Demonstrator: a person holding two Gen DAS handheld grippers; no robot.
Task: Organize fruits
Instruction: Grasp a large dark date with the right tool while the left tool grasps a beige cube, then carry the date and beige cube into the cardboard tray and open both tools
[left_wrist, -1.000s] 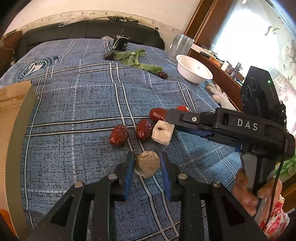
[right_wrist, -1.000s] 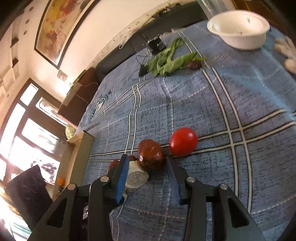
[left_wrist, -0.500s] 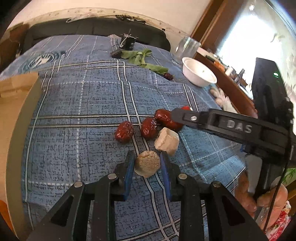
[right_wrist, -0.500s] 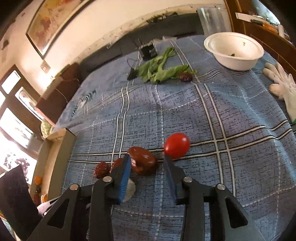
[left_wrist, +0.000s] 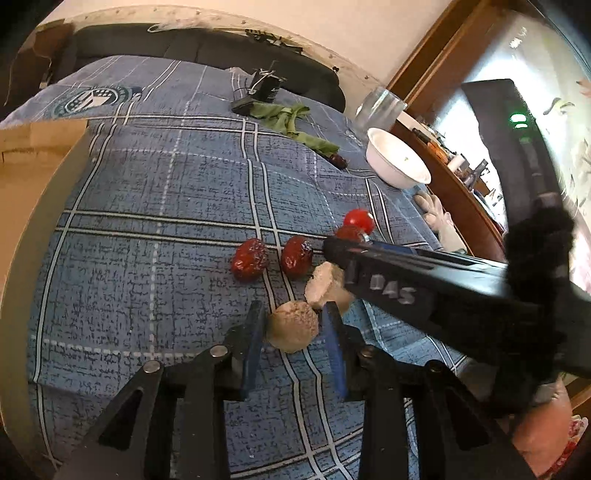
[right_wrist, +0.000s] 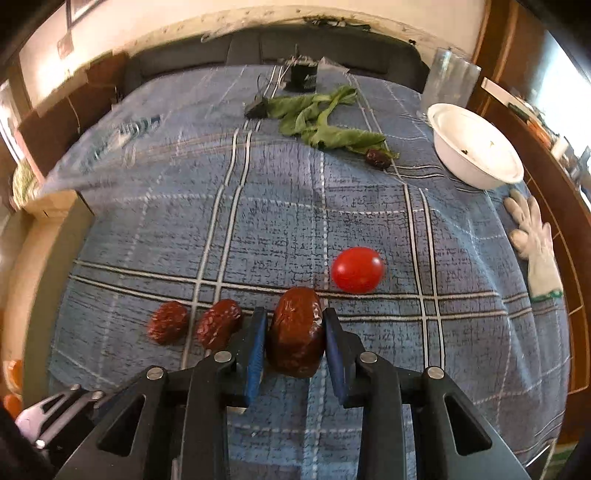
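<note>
My left gripper (left_wrist: 293, 325) is shut on a round tan fruit (left_wrist: 292, 326) low over the blue plaid cloth (left_wrist: 166, 206). A pale cut chunk (left_wrist: 323, 284) lies just beyond it, partly under the right gripper's body. My right gripper (right_wrist: 293, 328) is shut on a large dark red date (right_wrist: 295, 330). Two more red dates (right_wrist: 168, 322) (right_wrist: 219, 323) lie in a row to its left. A red cherry tomato (right_wrist: 356, 269) sits just ahead to the right. In the left wrist view the dates (left_wrist: 250, 259) (left_wrist: 296, 256) and the tomato (left_wrist: 359, 218) lie ahead.
A white bowl (right_wrist: 476, 149) stands at the far right, a clear glass (right_wrist: 448, 79) behind it. Green leaves (right_wrist: 321, 118), a dark date (right_wrist: 377, 158) and a black device (right_wrist: 303, 75) lie at the back. A white glove (right_wrist: 533, 240) lies at the right edge. A cardboard box (left_wrist: 33, 155) stands left.
The right gripper swung round to face the row and closed on the large date. The left gripper stayed shut on the tan fruit and tilted a little.
</note>
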